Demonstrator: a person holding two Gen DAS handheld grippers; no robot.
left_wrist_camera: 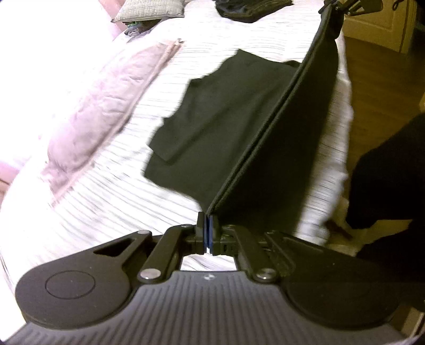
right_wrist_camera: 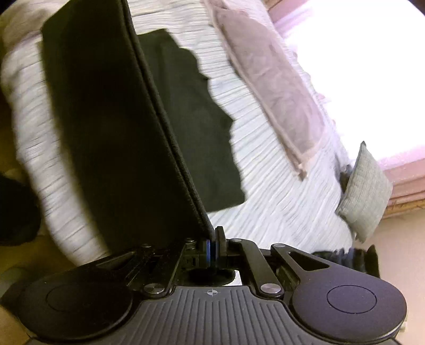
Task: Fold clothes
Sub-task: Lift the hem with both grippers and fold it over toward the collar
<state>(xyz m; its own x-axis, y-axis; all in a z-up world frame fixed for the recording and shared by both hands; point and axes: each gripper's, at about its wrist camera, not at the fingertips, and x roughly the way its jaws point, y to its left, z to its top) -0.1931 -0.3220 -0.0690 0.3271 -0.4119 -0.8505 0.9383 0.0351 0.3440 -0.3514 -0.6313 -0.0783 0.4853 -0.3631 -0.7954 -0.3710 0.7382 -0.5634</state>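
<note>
A black garment (left_wrist_camera: 225,111) lies partly flat on the white striped bedspread (left_wrist_camera: 111,191). One edge of it is lifted and stretched taut between both grippers. My left gripper (left_wrist_camera: 208,233) is shut on one corner of that raised edge. The right gripper (left_wrist_camera: 342,5) shows at the top right of the left wrist view, holding the far corner. In the right wrist view my right gripper (right_wrist_camera: 211,246) is shut on the black garment (right_wrist_camera: 111,127), whose lifted panel hangs toward the bed's edge while the rest (right_wrist_camera: 196,119) lies flat on the bedspread (right_wrist_camera: 279,207).
A pink blanket (left_wrist_camera: 106,100) lies along the bed beside the garment. A grey cushion (left_wrist_camera: 151,10) and a dark pile of clothes (left_wrist_camera: 247,10) sit at the far end. Wooden floor (left_wrist_camera: 377,79) borders the bed. A grey cushion (right_wrist_camera: 364,185) rests by the pink blanket (right_wrist_camera: 279,87).
</note>
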